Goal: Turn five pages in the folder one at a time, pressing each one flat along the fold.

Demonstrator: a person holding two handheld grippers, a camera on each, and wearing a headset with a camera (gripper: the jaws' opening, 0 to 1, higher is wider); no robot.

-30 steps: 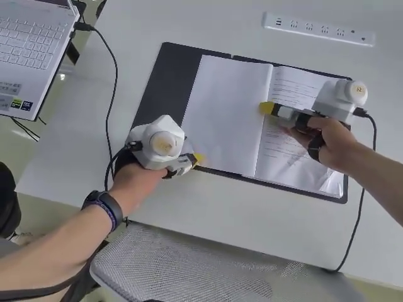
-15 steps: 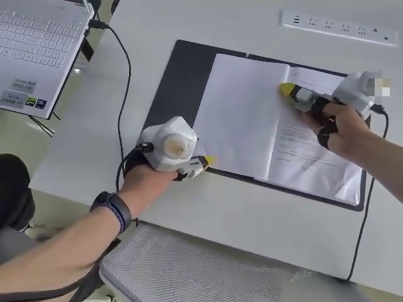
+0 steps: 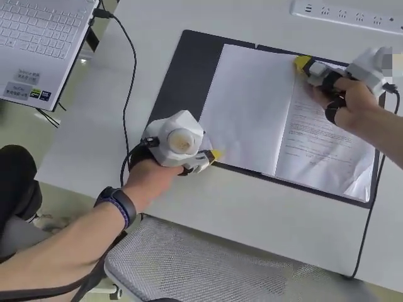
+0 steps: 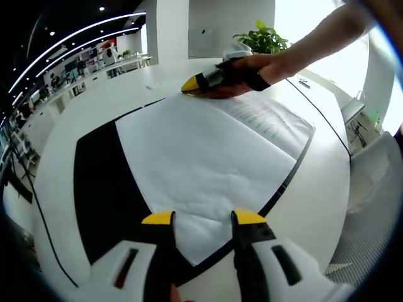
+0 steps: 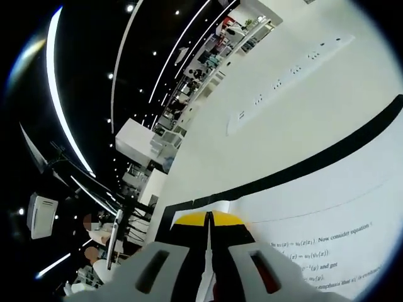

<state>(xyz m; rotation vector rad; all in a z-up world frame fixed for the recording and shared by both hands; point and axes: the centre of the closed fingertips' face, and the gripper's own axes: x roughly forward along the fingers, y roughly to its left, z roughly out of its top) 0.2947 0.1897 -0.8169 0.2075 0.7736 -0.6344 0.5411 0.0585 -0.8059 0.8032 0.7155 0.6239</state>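
Observation:
A black folder (image 3: 182, 69) lies open on the white table, with a blank turned page (image 3: 249, 107) on its left half and a printed page (image 3: 327, 141) on its right. My left gripper (image 3: 214, 155) rests open at the blank page's near left corner (image 4: 201, 242), one jaw on each side of it. My right gripper (image 3: 301, 62) is shut, its yellow tips (image 5: 208, 218) pressed on the paper at the top of the fold. In the left gripper view the right gripper (image 4: 192, 83) lies at the page's far end.
A white laptop (image 3: 38, 38) sits at the table's far left, with a black cable (image 3: 129, 69) running past the folder. A white power strip (image 3: 346, 14) lies along the far edge. A grey mesh chair seat (image 3: 208, 264) is below the table's near edge.
My right gripper has slid up along the fold from the middle of the page to its top. The left gripper has stayed at the page's near corner. The head camera has shifted.

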